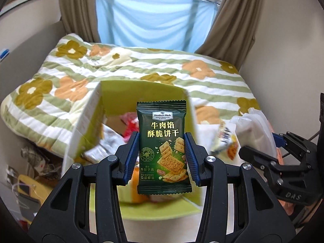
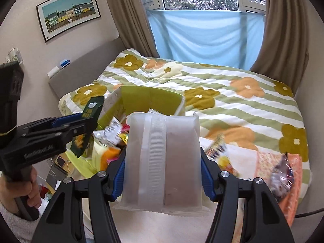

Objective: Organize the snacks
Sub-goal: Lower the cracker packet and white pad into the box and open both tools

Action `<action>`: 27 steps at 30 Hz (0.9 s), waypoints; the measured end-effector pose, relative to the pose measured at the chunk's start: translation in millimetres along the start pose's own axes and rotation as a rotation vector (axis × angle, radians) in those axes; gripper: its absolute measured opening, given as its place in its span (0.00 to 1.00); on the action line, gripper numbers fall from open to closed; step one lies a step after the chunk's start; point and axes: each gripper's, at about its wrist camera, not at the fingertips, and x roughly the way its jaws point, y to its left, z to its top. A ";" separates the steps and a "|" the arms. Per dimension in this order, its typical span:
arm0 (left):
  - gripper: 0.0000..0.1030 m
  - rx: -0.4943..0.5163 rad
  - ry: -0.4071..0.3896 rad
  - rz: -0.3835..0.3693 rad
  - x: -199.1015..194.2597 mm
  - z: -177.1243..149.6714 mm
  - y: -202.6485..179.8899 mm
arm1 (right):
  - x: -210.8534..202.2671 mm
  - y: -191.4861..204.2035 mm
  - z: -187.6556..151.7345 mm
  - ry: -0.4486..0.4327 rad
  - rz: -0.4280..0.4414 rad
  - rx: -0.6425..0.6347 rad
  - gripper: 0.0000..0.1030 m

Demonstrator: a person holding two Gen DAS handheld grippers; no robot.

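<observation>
While both fingers pinch packets (green cracker packet (image 1: 164,149), translucent packet (image 2: 162,162)), box (image 1: 85,125) holds snacks.

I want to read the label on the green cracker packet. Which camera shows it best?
The left wrist view: the green cracker packet faces the camera upright, print sharp, clamped in the left gripper. The right wrist view shows it only edge-on at the left, print unreadable.

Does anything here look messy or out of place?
Yes. The green box leans askew with its flaps splayed, snacks jumbled inside. Loose snack packets lie scattered on the table beside it. Each gripper holds a packet.
</observation>
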 end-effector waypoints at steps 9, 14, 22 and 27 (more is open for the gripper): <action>0.39 0.040 0.101 -0.055 62.5 35.1 71.7 | 60.7 46.0 25.9 0.061 -0.010 0.057 0.56; 0.41 0.066 0.175 -0.085 101.1 43.2 90.5 | 81.3 60.8 25.8 0.103 -0.057 0.111 0.56; 1.00 0.070 0.184 -0.106 110.9 38.8 109.2 | 98.9 70.4 23.0 0.165 -0.121 0.147 0.56; 1.00 0.041 0.172 -0.069 89.3 22.1 116.2 | 100.7 71.6 20.5 0.179 -0.117 0.128 0.56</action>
